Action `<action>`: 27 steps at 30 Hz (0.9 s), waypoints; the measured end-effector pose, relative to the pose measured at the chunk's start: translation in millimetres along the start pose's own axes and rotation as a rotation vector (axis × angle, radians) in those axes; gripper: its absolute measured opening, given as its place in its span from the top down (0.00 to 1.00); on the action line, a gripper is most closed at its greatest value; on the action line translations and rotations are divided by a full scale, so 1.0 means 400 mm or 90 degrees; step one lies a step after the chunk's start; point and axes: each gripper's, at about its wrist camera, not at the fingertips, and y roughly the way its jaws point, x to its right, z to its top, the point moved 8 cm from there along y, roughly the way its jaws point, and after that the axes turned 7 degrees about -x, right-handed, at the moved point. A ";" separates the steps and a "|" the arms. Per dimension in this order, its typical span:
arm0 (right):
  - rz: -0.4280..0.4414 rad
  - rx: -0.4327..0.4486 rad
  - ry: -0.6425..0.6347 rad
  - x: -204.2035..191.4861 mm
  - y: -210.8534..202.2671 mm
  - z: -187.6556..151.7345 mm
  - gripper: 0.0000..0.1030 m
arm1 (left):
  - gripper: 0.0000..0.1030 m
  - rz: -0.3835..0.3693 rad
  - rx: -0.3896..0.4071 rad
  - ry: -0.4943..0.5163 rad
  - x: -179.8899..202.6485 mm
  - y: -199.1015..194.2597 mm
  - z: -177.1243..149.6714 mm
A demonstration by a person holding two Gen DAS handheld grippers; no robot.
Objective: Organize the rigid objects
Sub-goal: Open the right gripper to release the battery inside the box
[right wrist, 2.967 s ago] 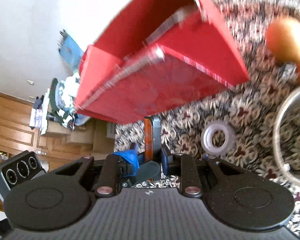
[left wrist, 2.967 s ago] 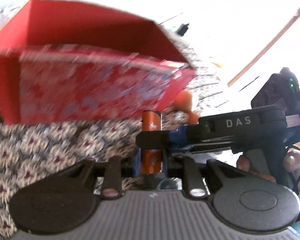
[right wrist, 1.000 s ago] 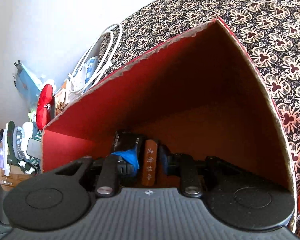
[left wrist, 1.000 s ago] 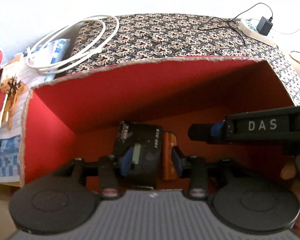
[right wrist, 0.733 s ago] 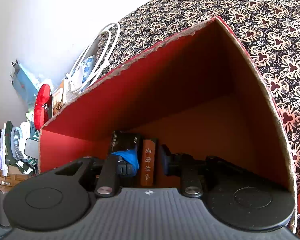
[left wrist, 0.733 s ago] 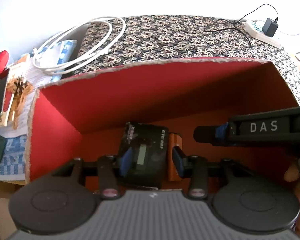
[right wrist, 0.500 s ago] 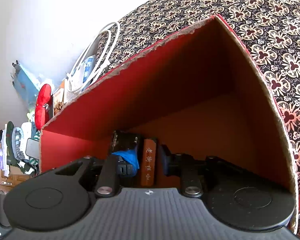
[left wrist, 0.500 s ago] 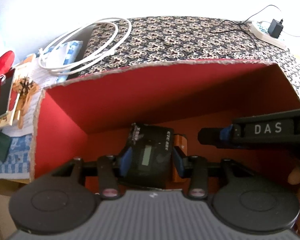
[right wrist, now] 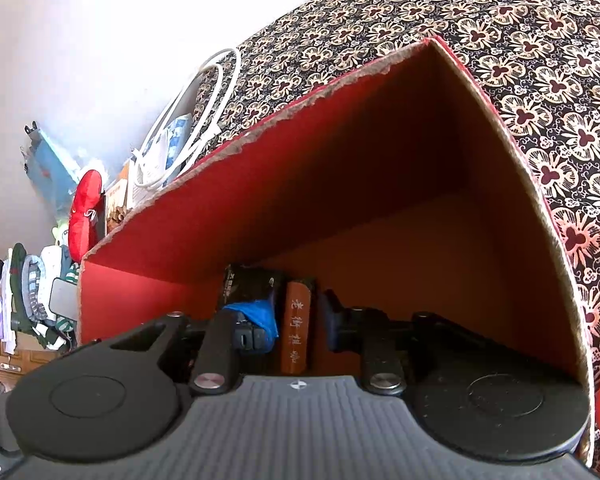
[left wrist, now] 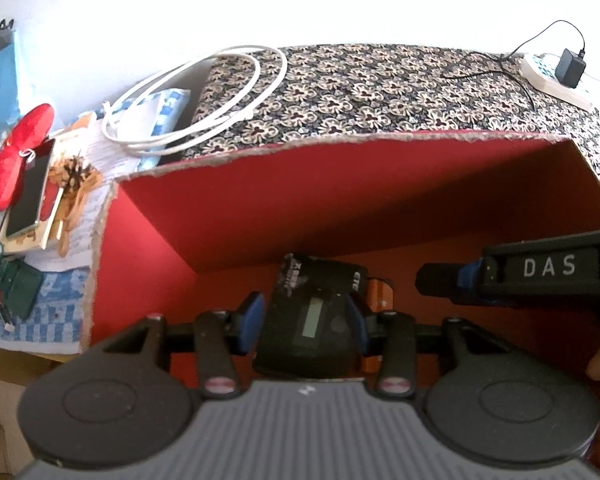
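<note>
An open red box (left wrist: 340,140) fills both views, and my two grippers reach down into it. A black device with a small screen (left wrist: 320,280) lies on the box floor. My left gripper (left wrist: 306,316) is open, its blue pads flanking the device. A slim orange box with printed characters (left wrist: 380,294) stands on edge right beside the device. My right gripper (left wrist: 428,284) comes in from the right, its tip clear of the orange box. In the right wrist view the orange box (right wrist: 297,336) shows in the narrow gap of my right gripper (right wrist: 300,312), beside the black device (right wrist: 248,280).
The box sits on a flower-patterned cloth (left wrist: 380,80). A coiled white cable (left wrist: 196,100) lies behind its left corner, a power strip with a charger (left wrist: 560,76) at the far right. A red pouch (left wrist: 16,152), a phone (left wrist: 28,196) and papers crowd the left.
Three seconds ago the orange box was held up outside the red box; now it rests inside. Over the last second the left view swung, bringing the black device midway between the pads.
</note>
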 end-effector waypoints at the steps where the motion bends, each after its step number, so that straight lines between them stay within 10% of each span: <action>1: 0.002 0.001 0.000 0.000 -0.001 -0.001 0.93 | 0.55 0.001 0.002 -0.001 0.000 -0.001 0.000; 27: 0.006 0.036 -0.079 -0.035 -0.022 -0.006 0.91 | 0.55 0.071 0.066 -0.006 -0.008 -0.037 0.006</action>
